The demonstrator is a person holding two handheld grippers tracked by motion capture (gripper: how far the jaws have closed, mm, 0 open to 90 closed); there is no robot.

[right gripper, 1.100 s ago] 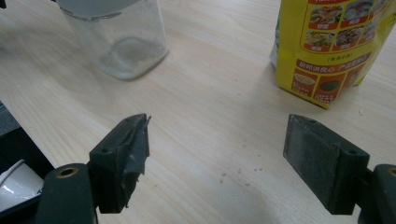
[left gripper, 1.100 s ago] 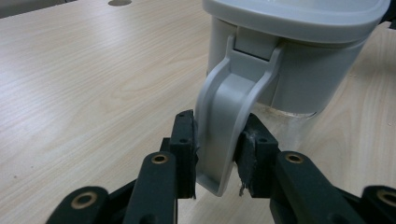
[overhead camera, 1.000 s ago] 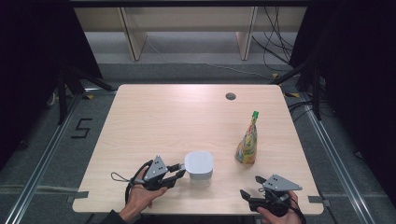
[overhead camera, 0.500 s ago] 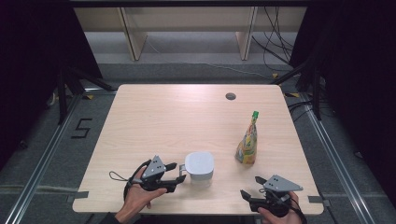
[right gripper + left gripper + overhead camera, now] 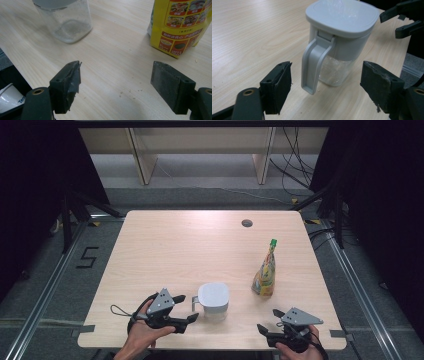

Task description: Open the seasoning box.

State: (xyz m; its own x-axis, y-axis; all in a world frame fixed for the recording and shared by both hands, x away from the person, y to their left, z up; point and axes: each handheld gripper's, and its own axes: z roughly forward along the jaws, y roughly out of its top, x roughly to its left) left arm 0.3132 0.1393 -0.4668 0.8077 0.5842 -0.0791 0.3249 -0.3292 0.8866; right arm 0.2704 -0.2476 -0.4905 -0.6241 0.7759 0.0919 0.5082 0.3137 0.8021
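Observation:
A clear jug (image 5: 213, 300) with a pale grey lid and handle stands near the table's front edge. Its handle (image 5: 314, 67) points toward my left gripper (image 5: 187, 309), which is open just left of it; in the left gripper view the gripper (image 5: 328, 72) has its jaws spread either side of the handle without touching. A yellow printed pouch (image 5: 265, 272) with a green cap stands upright to the jug's right. My right gripper (image 5: 267, 320) is open at the front edge, empty, facing the gap between the jug (image 5: 65, 20) and the pouch (image 5: 180, 25).
The light wooden table (image 5: 190, 245) has a small round hole (image 5: 246, 223) at the back right. A few crumbs (image 5: 130, 92) lie ahead of the right gripper. A white paper cup (image 5: 10, 100) sits below the table edge. The right gripper's jaws (image 5: 404, 17) show beyond the jug.
My left gripper has drawn back slightly to the left, away from the jug. The jug, the pouch and the right gripper have stayed put.

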